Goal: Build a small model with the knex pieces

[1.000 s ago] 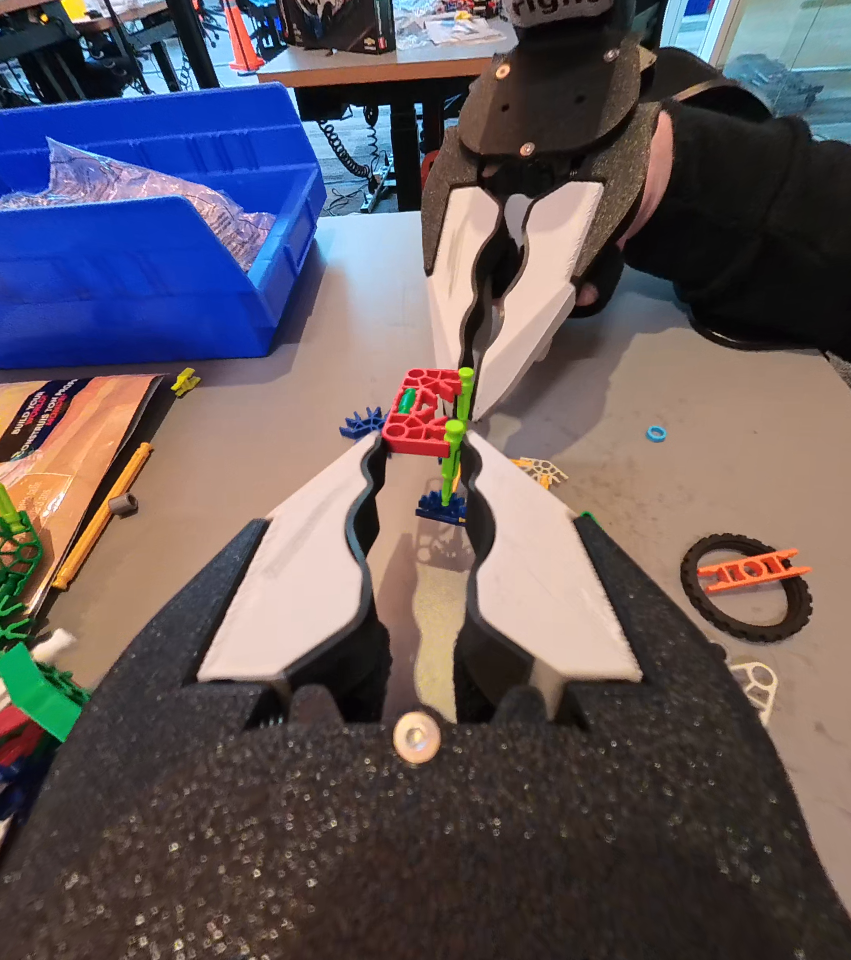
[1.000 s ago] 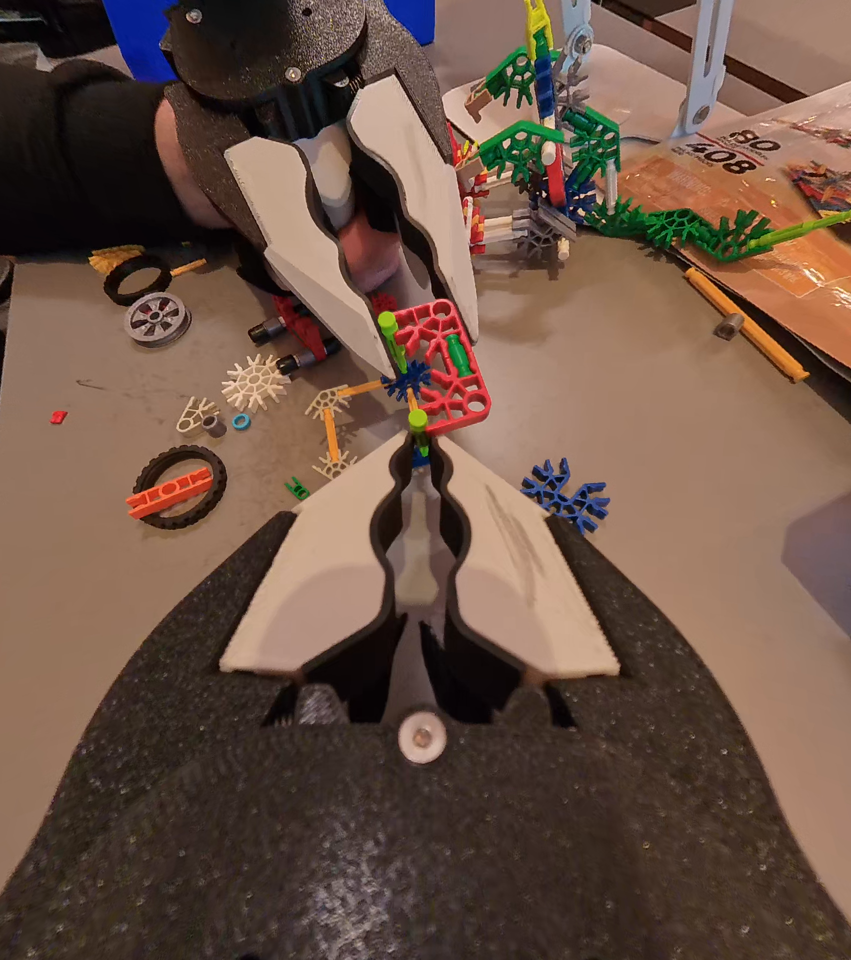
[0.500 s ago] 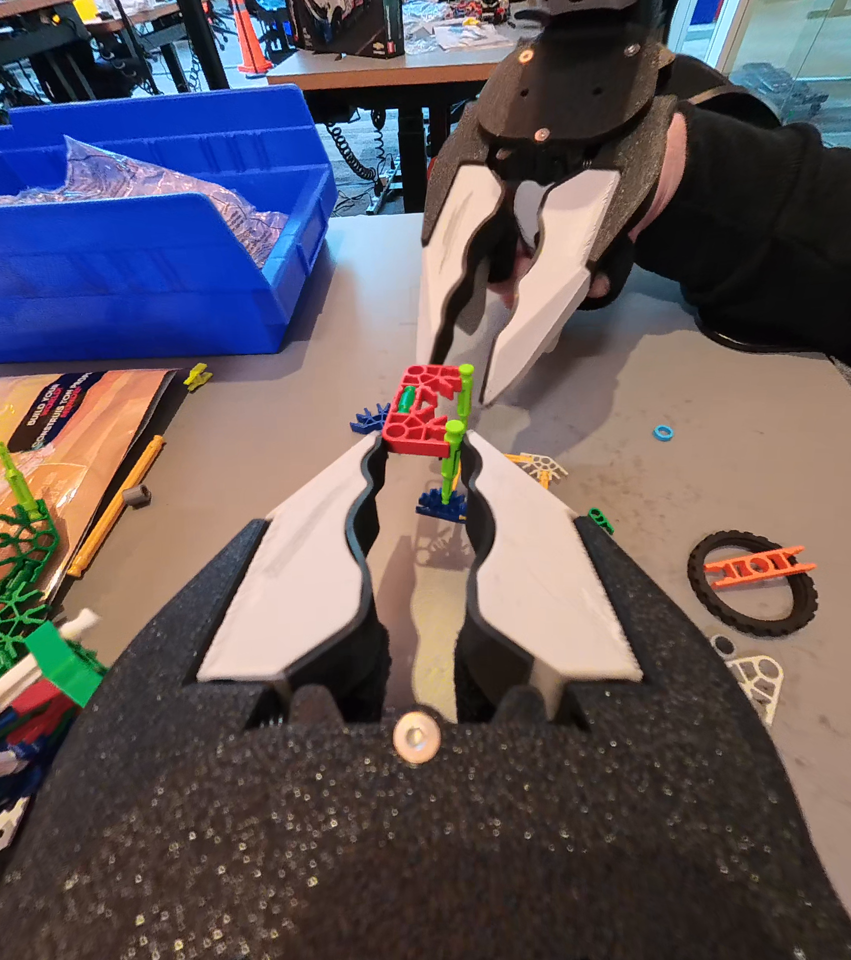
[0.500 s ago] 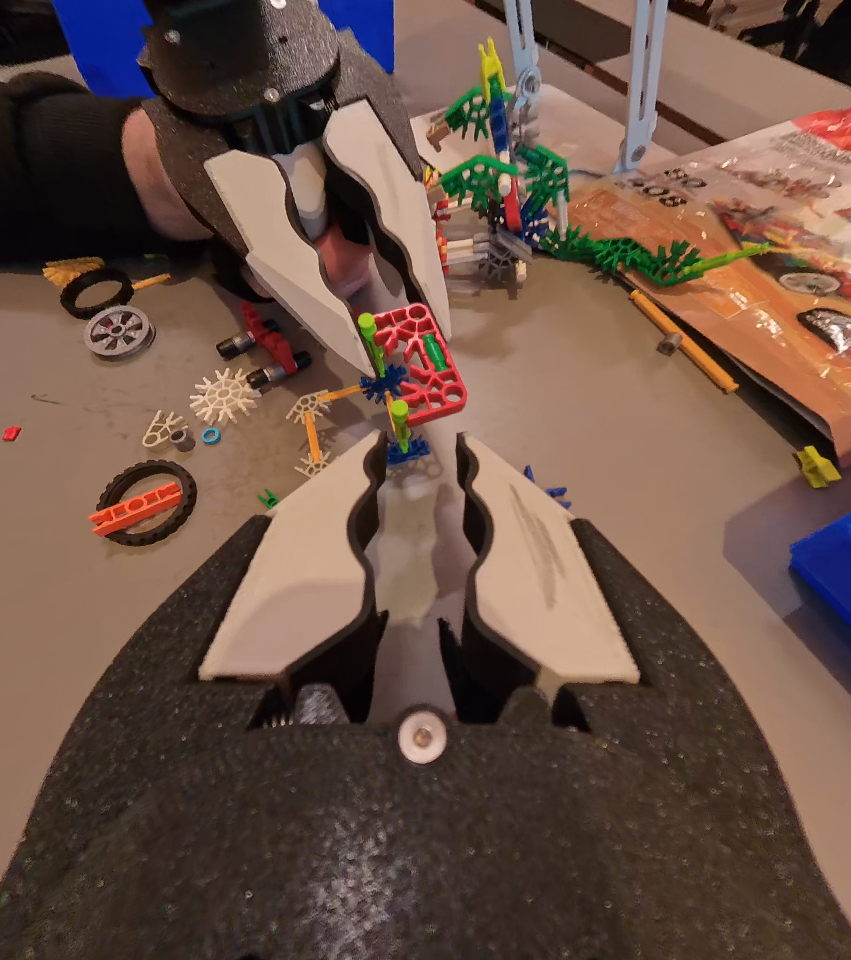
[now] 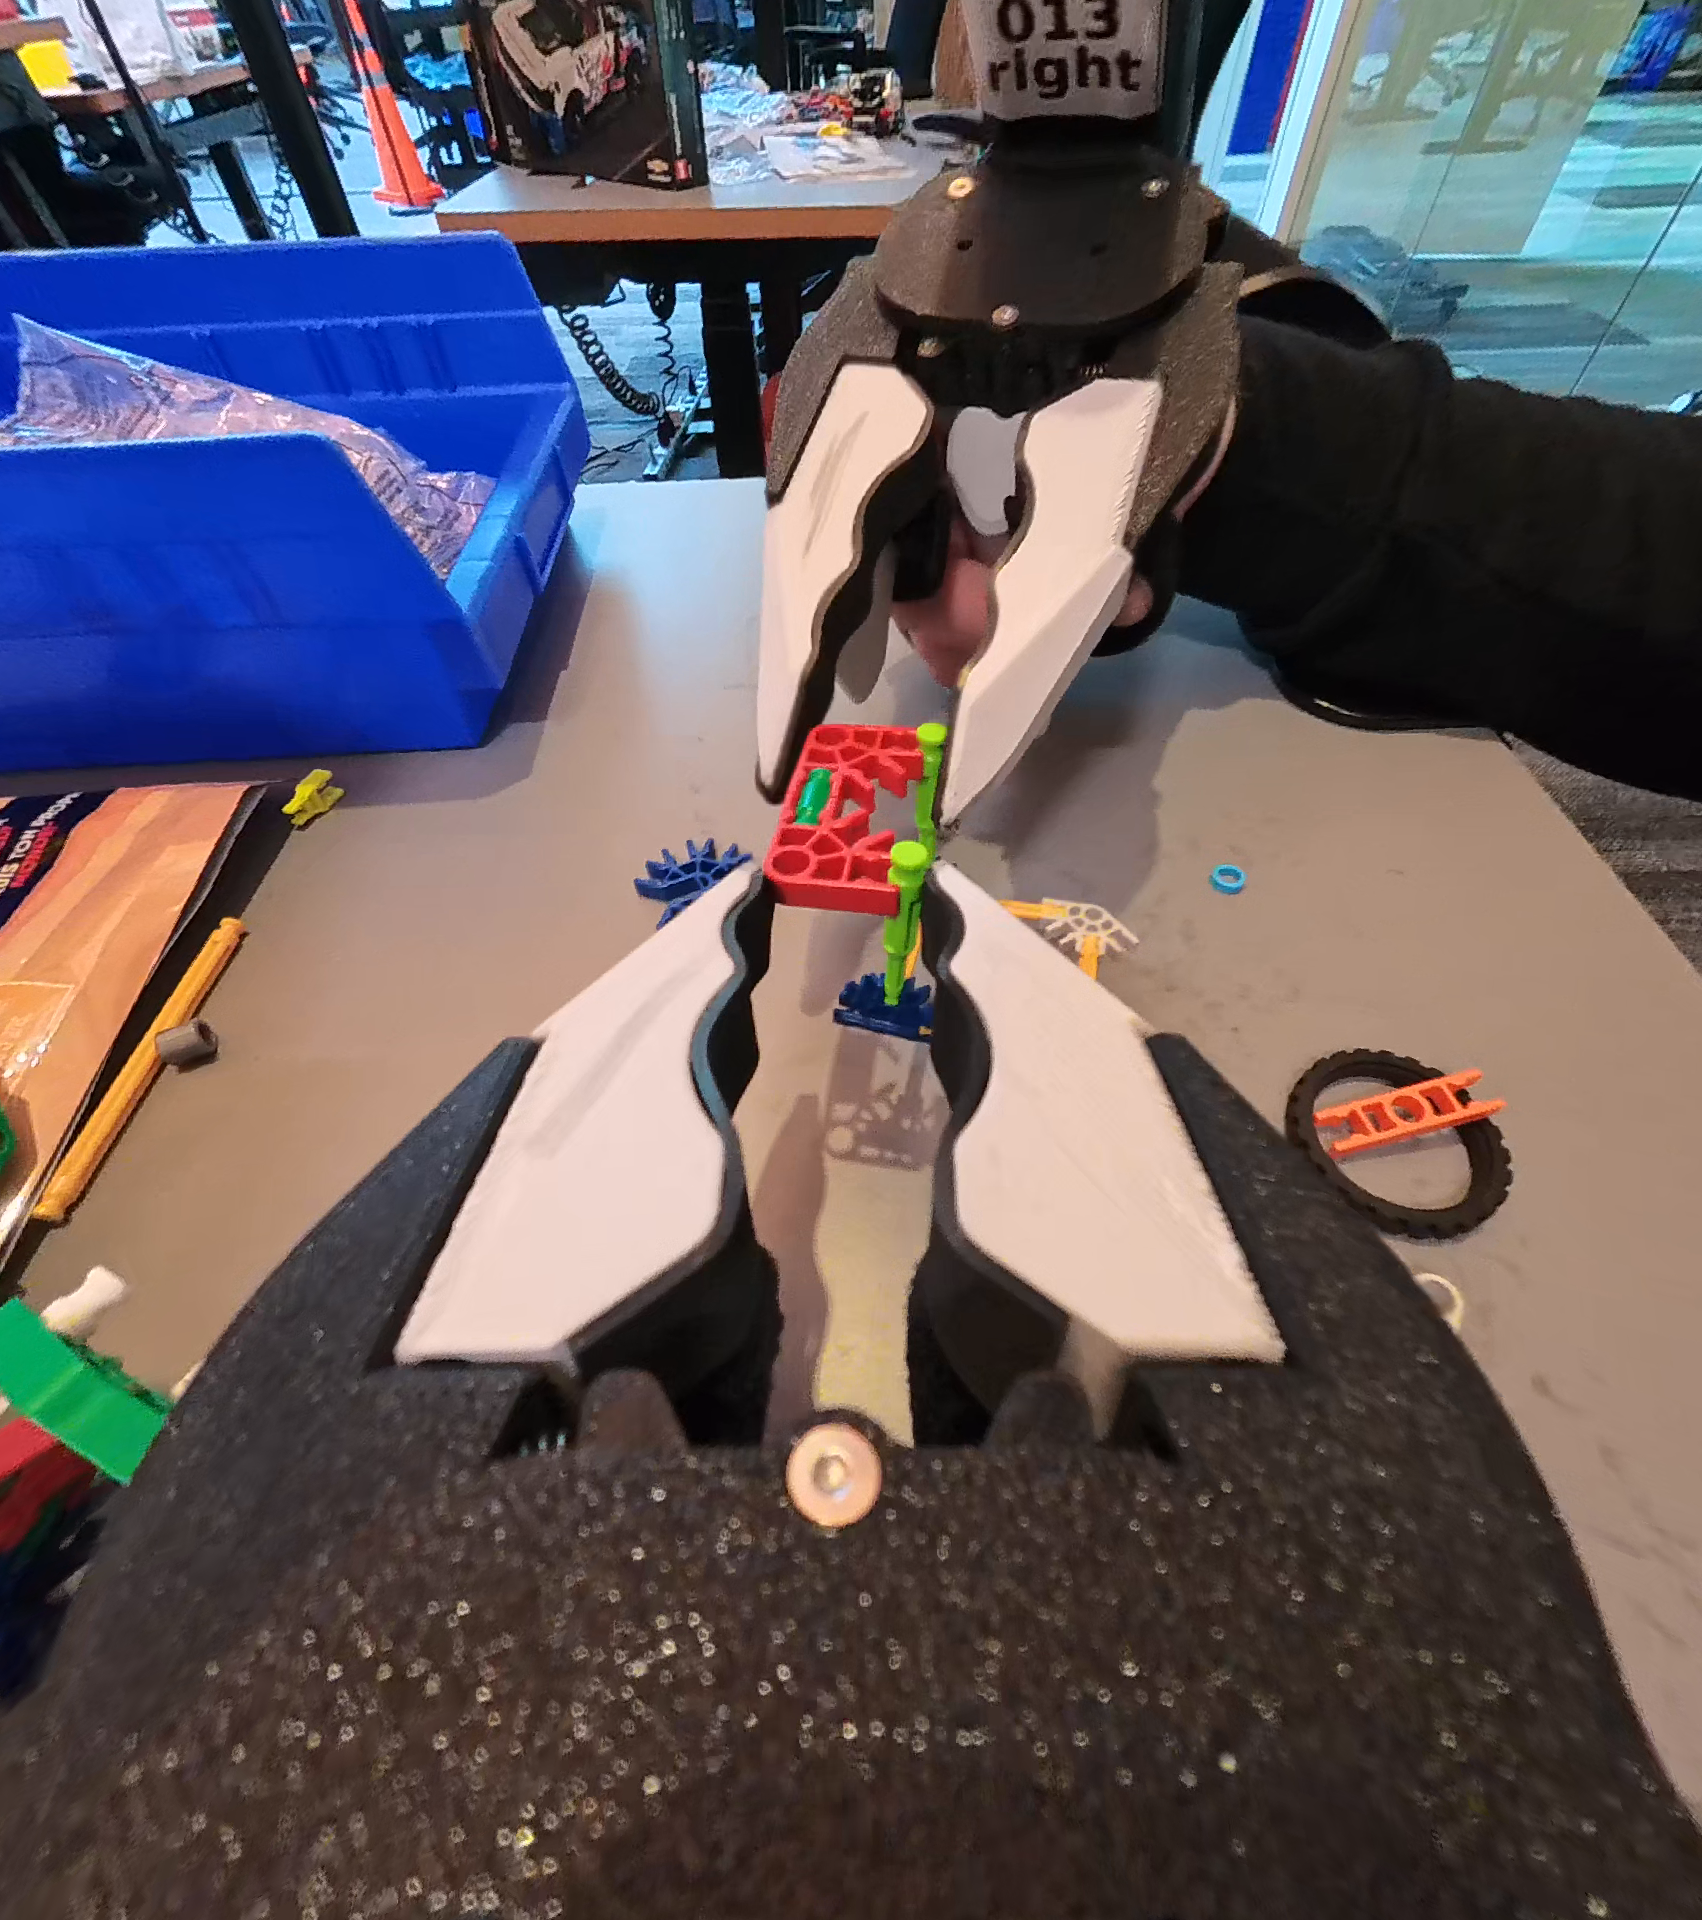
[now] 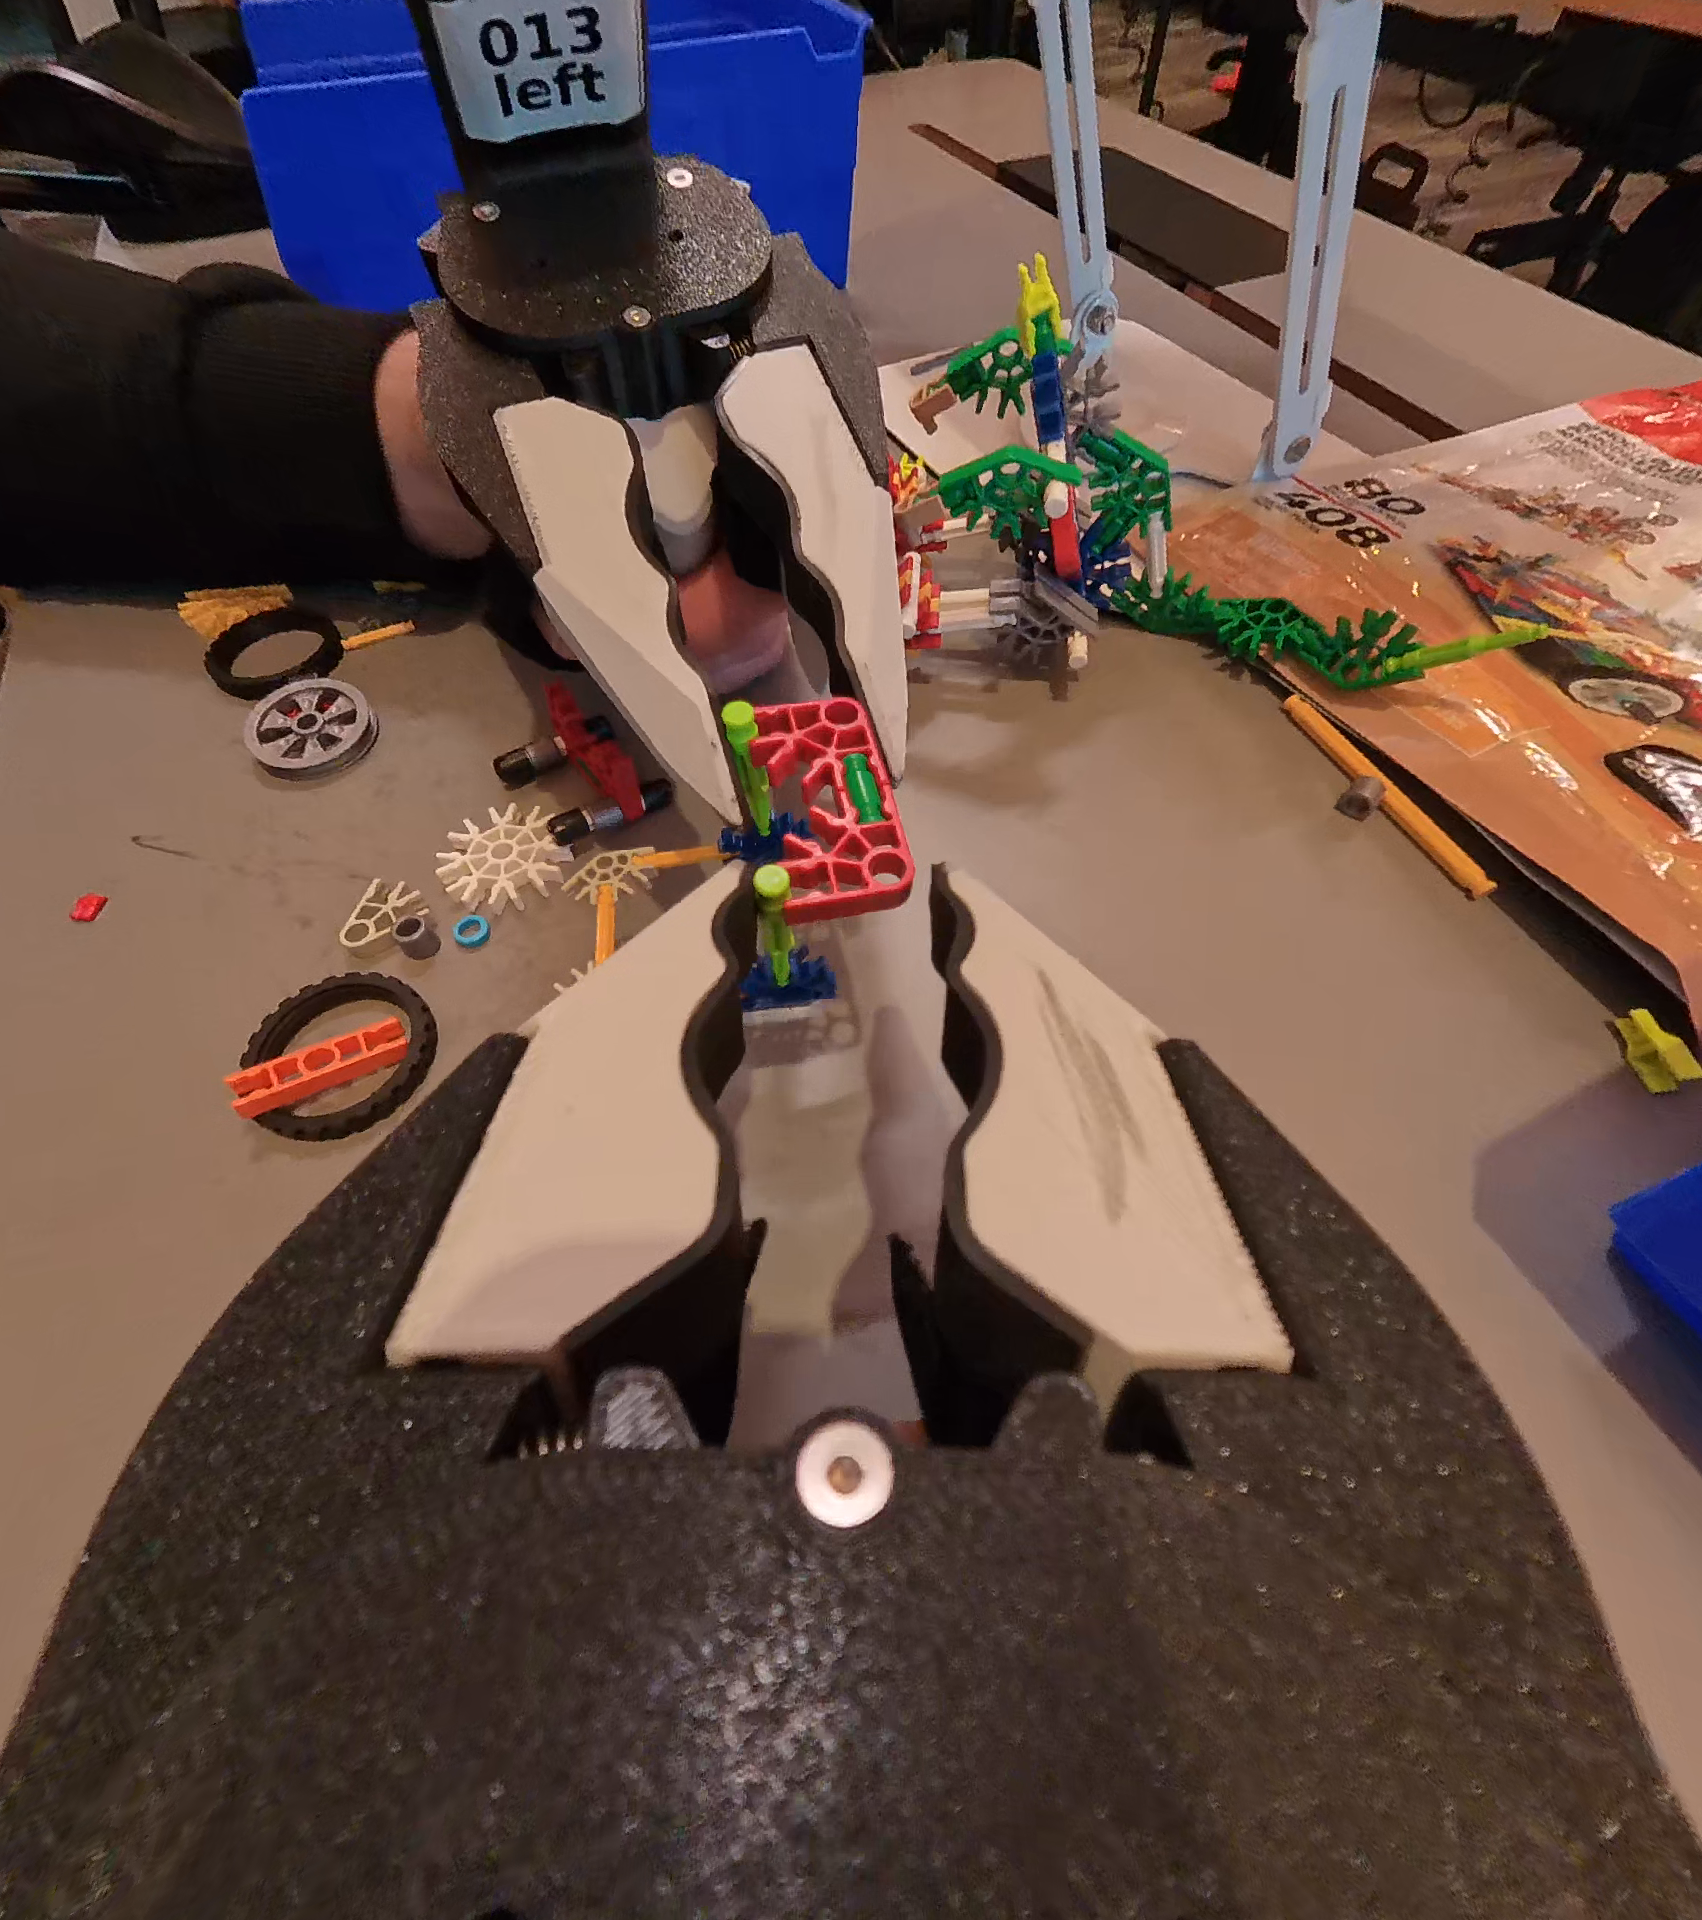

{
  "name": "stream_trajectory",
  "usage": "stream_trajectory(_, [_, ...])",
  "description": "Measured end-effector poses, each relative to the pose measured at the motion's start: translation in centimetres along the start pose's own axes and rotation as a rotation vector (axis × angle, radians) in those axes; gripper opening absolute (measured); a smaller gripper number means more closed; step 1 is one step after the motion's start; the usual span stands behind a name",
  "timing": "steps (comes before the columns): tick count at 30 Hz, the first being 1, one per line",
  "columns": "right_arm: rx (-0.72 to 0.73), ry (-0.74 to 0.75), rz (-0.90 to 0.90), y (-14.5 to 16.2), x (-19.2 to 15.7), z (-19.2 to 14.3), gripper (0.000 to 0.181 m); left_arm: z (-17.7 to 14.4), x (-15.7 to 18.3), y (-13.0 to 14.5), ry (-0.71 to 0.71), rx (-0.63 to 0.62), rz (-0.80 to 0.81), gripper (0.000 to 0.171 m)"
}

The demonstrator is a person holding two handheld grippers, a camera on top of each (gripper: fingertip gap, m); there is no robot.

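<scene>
A small assembly sits between both grippers: a red square panel [image 5: 805,868] held level, with two lime-green rods [image 5: 904,904] upright along one edge and blue connectors [image 5: 883,1008] at their feet. My left gripper [image 5: 847,881] is shut on the near end of the red panel, one fingertip beside a green rod. It also shows in the right wrist view [image 6: 814,790]. My right gripper [image 6: 836,883] is open, its jaws standing either side of the opposite end of the red panel [image 6: 873,862] and the nearer green rod [image 6: 772,920]. I cannot tell whether they touch it.
A blue bin [image 5: 203,582] with plastic bags stands at the back left. An orange booklet in a bag [image 6: 1553,644], a built model [image 6: 1044,499], a black tyre with an orange piece [image 6: 338,1055], a yellow rod [image 5: 140,1070] and loose connectors lie around on the grey table. Only a small space, under 4 cm, lies between the two pairs of fingers.
My right gripper was shut on the green rod's end one second ago; it has opened wide and stands around the panel's end. My left gripper keeps its hold.
</scene>
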State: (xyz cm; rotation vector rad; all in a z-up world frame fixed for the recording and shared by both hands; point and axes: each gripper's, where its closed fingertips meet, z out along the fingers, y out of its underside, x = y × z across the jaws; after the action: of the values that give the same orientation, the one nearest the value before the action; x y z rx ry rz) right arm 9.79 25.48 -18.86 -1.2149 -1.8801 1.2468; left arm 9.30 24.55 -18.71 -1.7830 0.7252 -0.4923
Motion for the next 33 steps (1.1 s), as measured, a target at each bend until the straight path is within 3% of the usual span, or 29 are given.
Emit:
stream_trajectory(15, [0.036, 0.011, -0.099, -1.2, -0.5, -0.3, 0.023, -0.3, 0.4, -0.8, 0.027, 0.051, 0.005, 0.025])
stream_trajectory(33, [0.024, 0.016, -0.095, -1.0, -0.5, -0.4, 0.024, -0.3, 0.3, -0.7, -0.027, 0.006, 0.109, 0.025])
